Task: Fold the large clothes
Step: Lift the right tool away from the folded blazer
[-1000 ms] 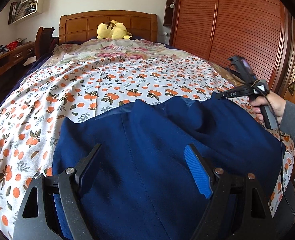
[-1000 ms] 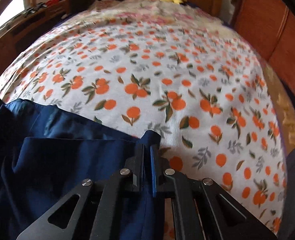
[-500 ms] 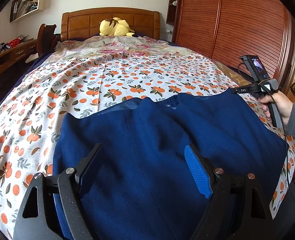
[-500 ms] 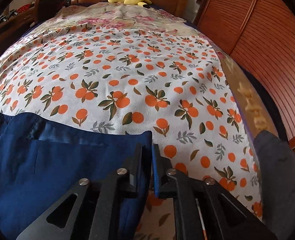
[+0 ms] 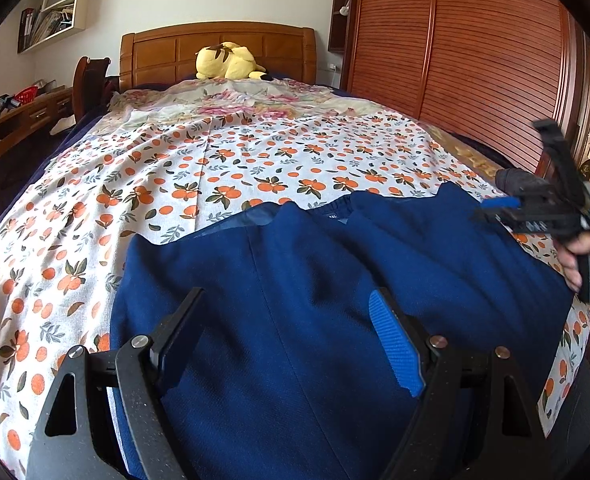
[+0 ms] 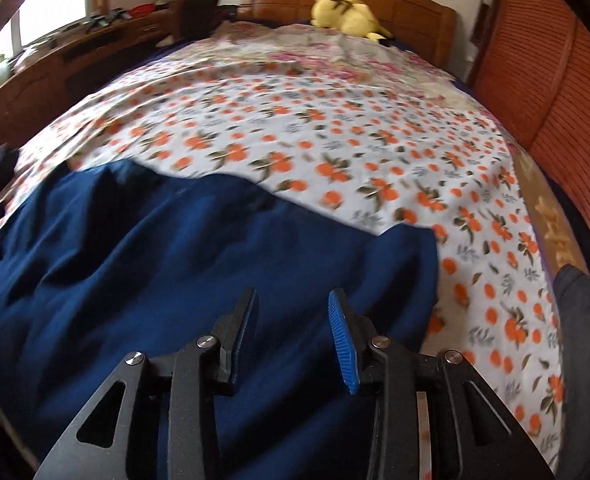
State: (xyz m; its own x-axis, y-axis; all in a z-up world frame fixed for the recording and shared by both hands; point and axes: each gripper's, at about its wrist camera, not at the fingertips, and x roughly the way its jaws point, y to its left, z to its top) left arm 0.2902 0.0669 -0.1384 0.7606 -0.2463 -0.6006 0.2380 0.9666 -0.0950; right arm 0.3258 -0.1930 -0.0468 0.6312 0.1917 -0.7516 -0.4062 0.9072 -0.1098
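Jaws on your right gripper had just been opening, and nothing sat between them; the blue pads stood apart above the navy garment without touching it. Your left gripper hung wide open over the same cloth, holding nothing. The garment lay spread across the near end of the bed, on the orange-print sheet, with its neck edge toward the headboard and its right corner resting flat just beside your right tool.

For the next fold, I judged you would do well to take the cloth at a corner or hem rather than mid-panel, pinch both layers fully, and carry the edge across in one level sweep so the seams lined up; the fabric looked soft enough to bunch if dragged.

A small tag at the neckline carried print too small to read. No other writing on the garment was legible.
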